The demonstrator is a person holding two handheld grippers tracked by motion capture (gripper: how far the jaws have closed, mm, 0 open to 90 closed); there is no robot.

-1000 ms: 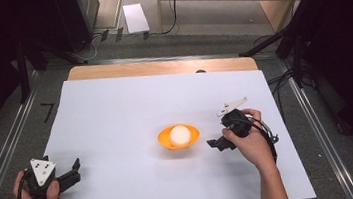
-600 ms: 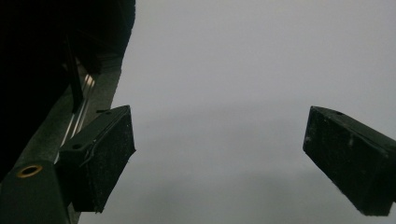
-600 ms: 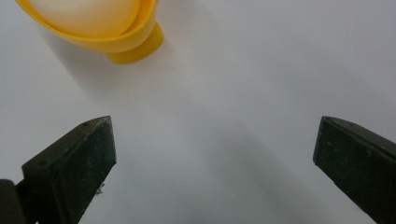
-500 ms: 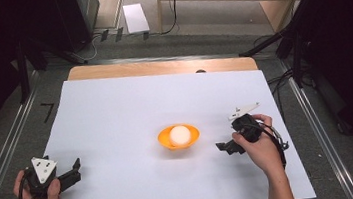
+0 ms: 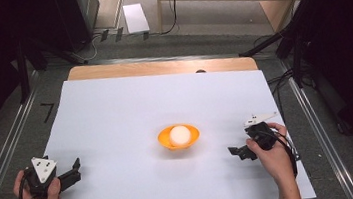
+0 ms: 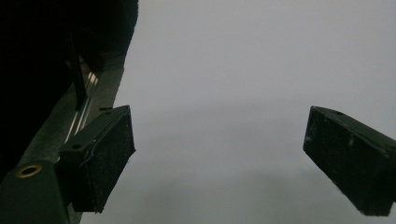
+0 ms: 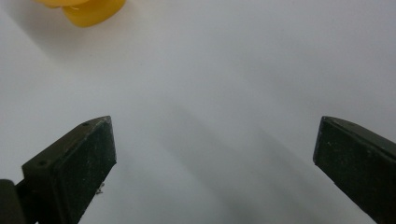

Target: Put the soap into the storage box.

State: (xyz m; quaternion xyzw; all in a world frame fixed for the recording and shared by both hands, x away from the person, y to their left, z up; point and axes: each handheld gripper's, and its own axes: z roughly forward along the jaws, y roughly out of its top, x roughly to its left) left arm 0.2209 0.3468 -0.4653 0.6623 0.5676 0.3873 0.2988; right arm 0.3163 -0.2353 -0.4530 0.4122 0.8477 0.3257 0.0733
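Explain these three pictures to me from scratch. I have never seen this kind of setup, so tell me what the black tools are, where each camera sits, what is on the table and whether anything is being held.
No robot here: a person sits at a table and holds a two-jaw hand tool, a gripper, in each hand. The high view looks down from above the person's side. In it the left gripper is at the lower left and the right gripper at the lower right. The table is covered by a white sheet, and near its middle stands an orange bowl with a white ball in it. The other two pictures come from small cameras riding on each gripper, looking along its black jaws. Both pairs of jaws stand wide apart with nothing between them, so nothing is held.
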